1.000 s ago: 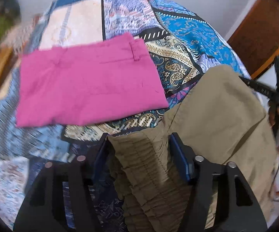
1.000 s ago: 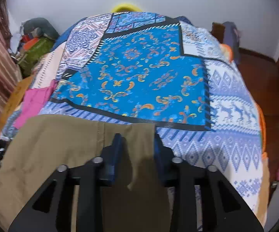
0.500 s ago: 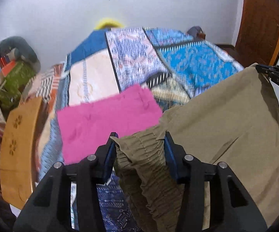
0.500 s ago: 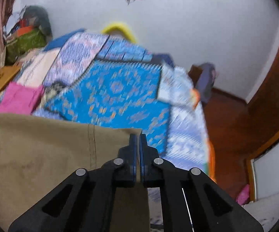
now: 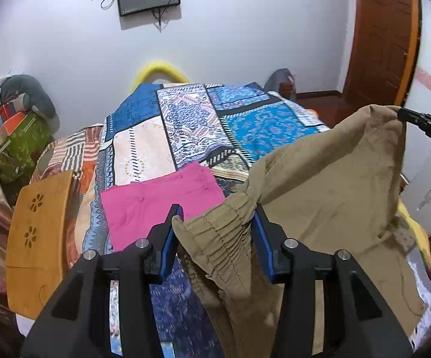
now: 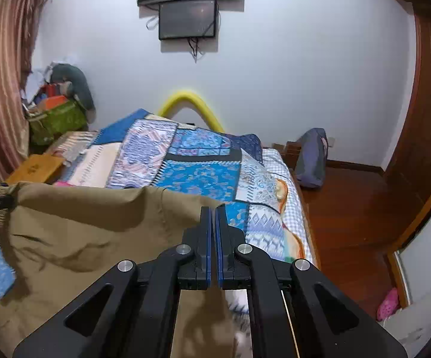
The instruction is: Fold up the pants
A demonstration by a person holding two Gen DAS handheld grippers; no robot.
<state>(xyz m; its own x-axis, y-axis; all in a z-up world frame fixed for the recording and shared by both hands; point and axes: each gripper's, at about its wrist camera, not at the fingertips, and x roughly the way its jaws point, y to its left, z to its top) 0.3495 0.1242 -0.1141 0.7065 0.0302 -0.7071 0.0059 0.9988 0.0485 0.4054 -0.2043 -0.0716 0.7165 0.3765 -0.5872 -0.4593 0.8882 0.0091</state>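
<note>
While khaki pants [image 5: 329,179] hang above bed [image 5: 185,137], L gripper [image 5: 215,232] clamps waistband, R gripper [image 6: 214,223] pinches hem.

Pants [image 5: 320,185] above the bed's [image 5: 144,149] near edge.
Stretched between left gripper [image 5: 215,238] and right gripper [image 6: 212,232]; folded garment [image 5: 155,205] near bed's left edge.

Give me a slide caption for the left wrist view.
Left gripper holds khaki pants by the waistband above the bed, folded pink pants behind.

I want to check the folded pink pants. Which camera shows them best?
The left wrist view: the pink pants lie flat on the bedspread, mostly visible. The right wrist view shows only a pink sliver behind the khaki pants.
</note>
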